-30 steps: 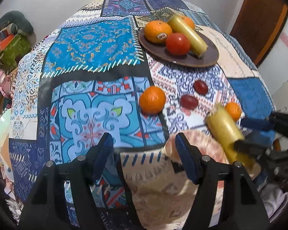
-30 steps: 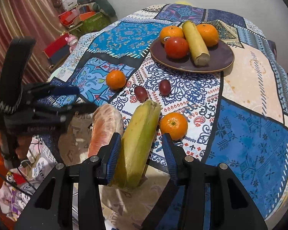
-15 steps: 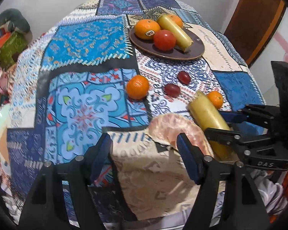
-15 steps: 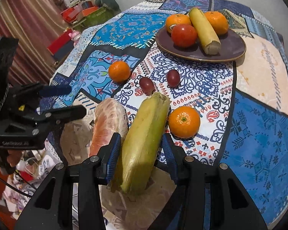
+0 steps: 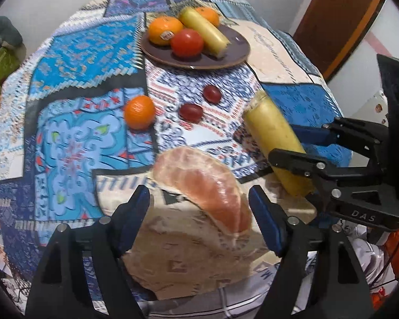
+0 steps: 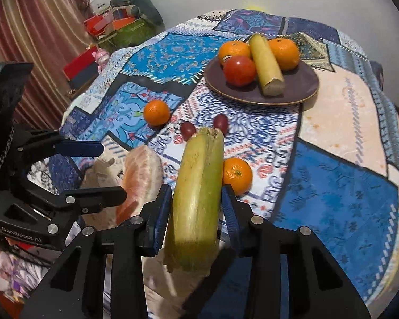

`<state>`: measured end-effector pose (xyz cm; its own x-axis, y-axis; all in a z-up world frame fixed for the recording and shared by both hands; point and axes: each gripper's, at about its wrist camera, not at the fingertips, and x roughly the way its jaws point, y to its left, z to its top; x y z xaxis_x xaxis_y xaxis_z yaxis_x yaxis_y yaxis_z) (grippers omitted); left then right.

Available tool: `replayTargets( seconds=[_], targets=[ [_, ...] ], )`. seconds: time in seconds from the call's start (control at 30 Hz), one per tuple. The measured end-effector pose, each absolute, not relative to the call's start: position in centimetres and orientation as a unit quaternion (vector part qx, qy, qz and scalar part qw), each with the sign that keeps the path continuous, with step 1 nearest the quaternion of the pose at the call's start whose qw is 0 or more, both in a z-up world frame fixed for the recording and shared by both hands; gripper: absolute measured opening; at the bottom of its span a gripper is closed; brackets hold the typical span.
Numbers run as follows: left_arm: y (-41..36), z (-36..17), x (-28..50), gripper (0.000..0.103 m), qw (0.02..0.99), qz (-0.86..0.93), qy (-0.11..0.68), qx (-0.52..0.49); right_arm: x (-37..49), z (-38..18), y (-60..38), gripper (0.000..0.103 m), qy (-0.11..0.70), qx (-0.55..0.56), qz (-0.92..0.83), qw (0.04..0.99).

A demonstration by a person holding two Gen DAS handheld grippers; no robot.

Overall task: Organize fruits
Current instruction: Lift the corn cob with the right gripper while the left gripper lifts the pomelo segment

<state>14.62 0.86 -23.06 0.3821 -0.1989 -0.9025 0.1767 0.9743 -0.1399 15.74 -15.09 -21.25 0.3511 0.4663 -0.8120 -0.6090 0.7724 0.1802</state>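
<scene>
My right gripper [image 6: 196,212] is shut on a yellow-green cane stalk [image 6: 199,186] and holds it above the table's near edge; it also shows in the left wrist view [image 5: 274,138]. My left gripper [image 5: 199,218] is open, its fingers on either side of a large peeled pomelo wedge [image 5: 207,183] without touching it. A brown plate [image 6: 300,87] at the back holds two oranges, a tomato [image 6: 239,70] and another stalk [image 6: 266,65]. Loose on the cloth are an orange [image 6: 157,112], a second orange [image 6: 237,176] and two dark red fruits [image 6: 220,124].
A patchwork cloth [image 6: 340,194] covers the round table. Boxes, toys and a curtain [image 6: 45,34] stand at the left beyond the table. A wooden door [image 5: 340,18] is at the back right. The pomelo lies close to the table's near edge.
My left gripper has moved right and forward until its fingers frame the pomelo wedge. My right gripper has kept its hold on the stalk and lifted it slightly.
</scene>
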Motion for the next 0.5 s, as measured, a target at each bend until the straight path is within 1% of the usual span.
replayTargets(
  seconds=[0.23, 0.27, 0.3, 0.33, 0.5],
  targets=[
    [-1.1, -24.4, 15.3, 0.077, 0.819, -0.120, 0.561, 0.008, 15.1, -20.7, -17.0, 0.035, 0.457, -0.102, 0.324, 0.822],
    [-1.1, -24.7, 15.5, 0.078, 0.817, -0.117, 0.565, 0.007, 15.1, -20.7, -17.3, 0.035, 0.457, -0.099, 0.323, 0.823],
    [-1.1, -25.0, 15.6, 0.082, 0.816, -0.114, 0.566, 0.005, 15.2, -20.7, -17.6, 0.035, 0.458, -0.095, 0.323, 0.822],
    [-1.2, -25.1, 15.7, 0.084, 0.818, -0.113, 0.565, 0.005, 15.2, -20.7, -17.7, 0.035, 0.459, -0.091, 0.323, 0.823],
    [-0.4, -25.1, 15.3, 0.084, 0.840, -0.083, 0.534, 0.041, 15.1, -20.8, -17.4, 0.035, 0.459, -0.081, 0.324, 0.823]
  ],
)
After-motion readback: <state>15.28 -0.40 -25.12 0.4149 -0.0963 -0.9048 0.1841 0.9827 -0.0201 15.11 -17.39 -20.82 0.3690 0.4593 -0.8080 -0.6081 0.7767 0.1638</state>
